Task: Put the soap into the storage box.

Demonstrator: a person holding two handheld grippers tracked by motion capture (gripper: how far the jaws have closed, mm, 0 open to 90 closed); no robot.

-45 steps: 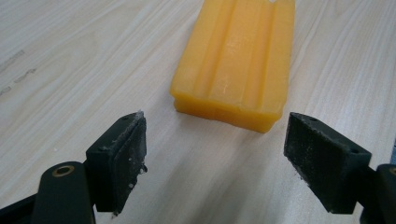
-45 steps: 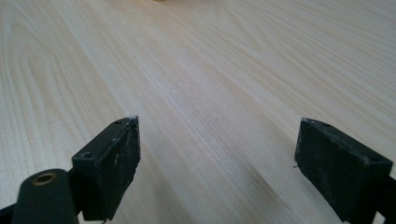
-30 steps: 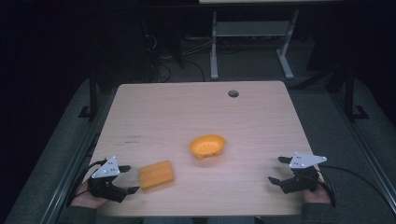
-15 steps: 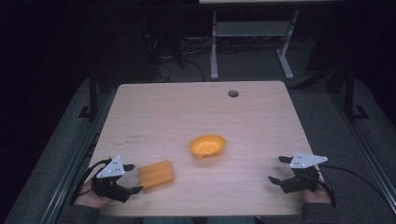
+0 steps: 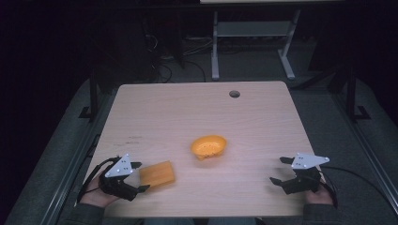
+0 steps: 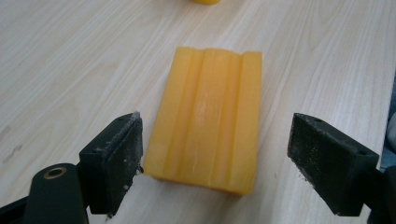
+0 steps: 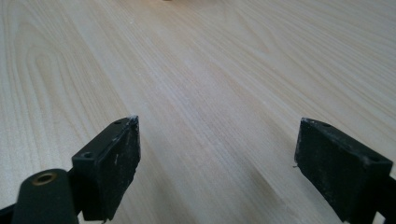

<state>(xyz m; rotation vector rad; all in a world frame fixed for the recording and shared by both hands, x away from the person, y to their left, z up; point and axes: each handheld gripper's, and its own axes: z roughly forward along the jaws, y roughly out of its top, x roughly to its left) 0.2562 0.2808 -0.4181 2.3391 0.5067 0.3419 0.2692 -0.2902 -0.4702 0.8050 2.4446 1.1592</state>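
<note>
On the light wooden table, the landmark is the orange bowl, which sits a little nearer the person's edge than the table's middle. Nearer the person and to the left of the bowl lies a flat orange block, and the left gripper sits at that block's outer end with its jaws spread wide, one on each side of it. From above the block reads as a plain slab; the left gripper view brings out what that view cannot: the block has lengthwise ridges along its top, its near end lies between the two black pads, the left pad just beside or touching its corner, the right pad well clear, so nothing is gripped. A sliver of the bowl shows at that view's top edge. Well to the right of the bowl and nearer the person, the right gripper rests low over bare wood, held by a hand. The right gripper view shows its jaws wide apart with only wood grain between them.
</note>
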